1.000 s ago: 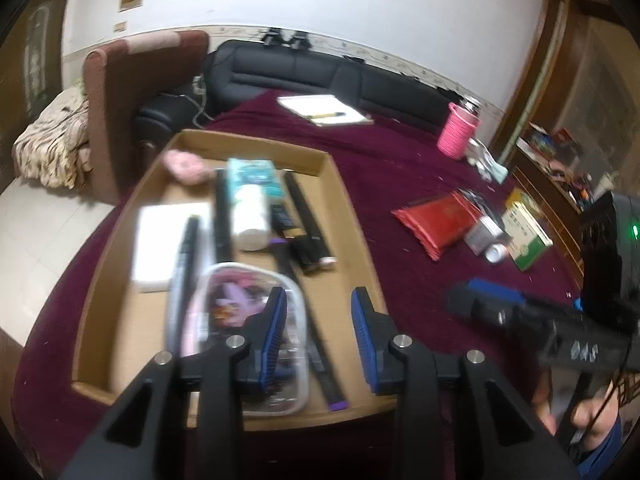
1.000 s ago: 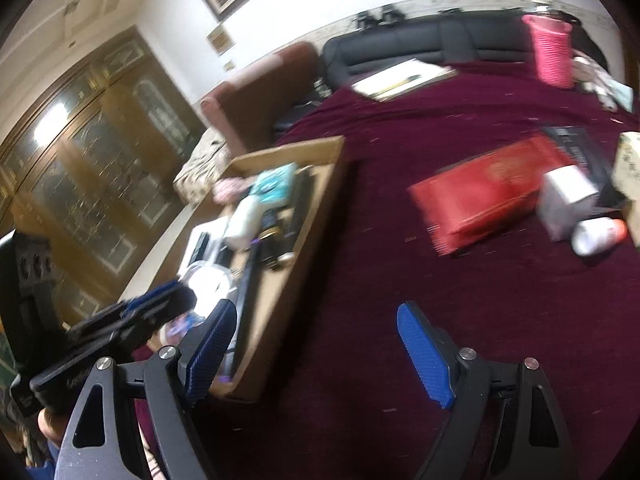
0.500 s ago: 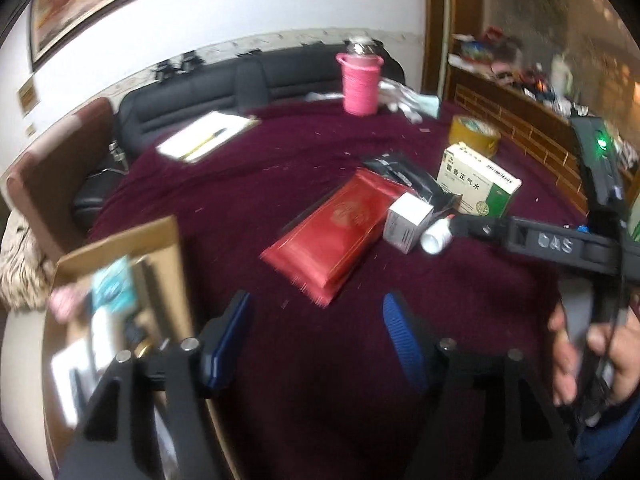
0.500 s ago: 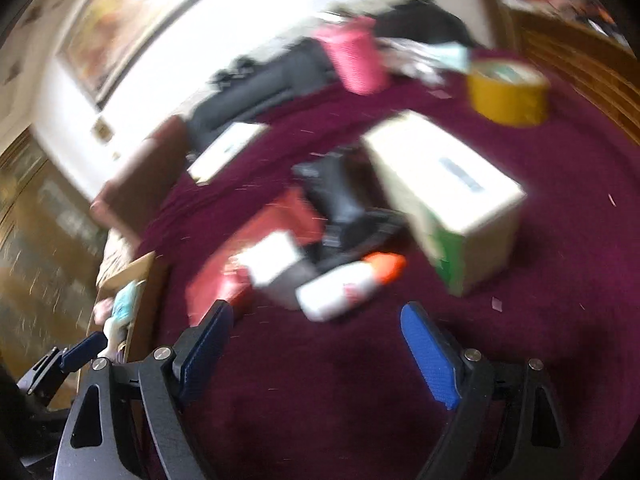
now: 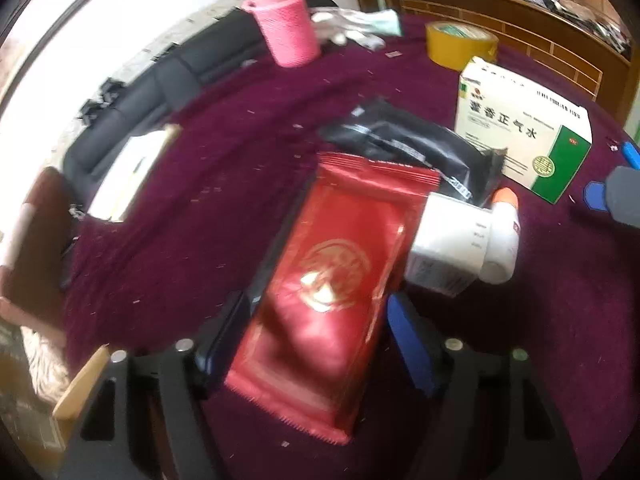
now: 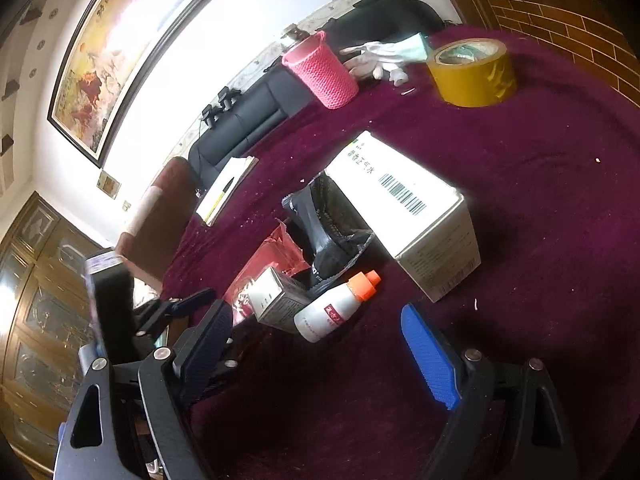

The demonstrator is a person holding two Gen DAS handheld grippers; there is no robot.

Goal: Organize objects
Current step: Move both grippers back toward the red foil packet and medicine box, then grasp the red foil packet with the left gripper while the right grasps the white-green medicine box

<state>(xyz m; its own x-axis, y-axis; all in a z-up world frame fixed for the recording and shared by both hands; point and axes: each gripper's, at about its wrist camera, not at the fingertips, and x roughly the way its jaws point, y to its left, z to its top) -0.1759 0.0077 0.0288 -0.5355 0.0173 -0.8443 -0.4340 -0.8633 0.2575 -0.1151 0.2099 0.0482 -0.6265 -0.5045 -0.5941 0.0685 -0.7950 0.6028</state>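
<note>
The left tool is spread wide, its two blue-padded fingers standing on either side of a red foil packet that lies flat on the maroon-covered counter. Whether the pads touch the packet's edges cannot be told; it is not clamped. The packet runs lengthways away from the tool, its far end overlapping a black pouch. Just right of the packet sits a small white carton, with a white bottle with an orange cap lying against it. Farther right stands a white and green medicine box. At the far side of the counter are a pink knitted cup, a roll of yellow tape and a pair of white gloves. A notepad lies at the far left, and a corner of a cardboard tray shows at the near left edge.

The right tool is also wide open and holds nothing, hanging above bare cloth near the bottle and the small carton. From this view the medicine box lies just beyond them, with the black pouch and the red packet to its left, and the left tool comes in at the left edge beside the packet.
</note>
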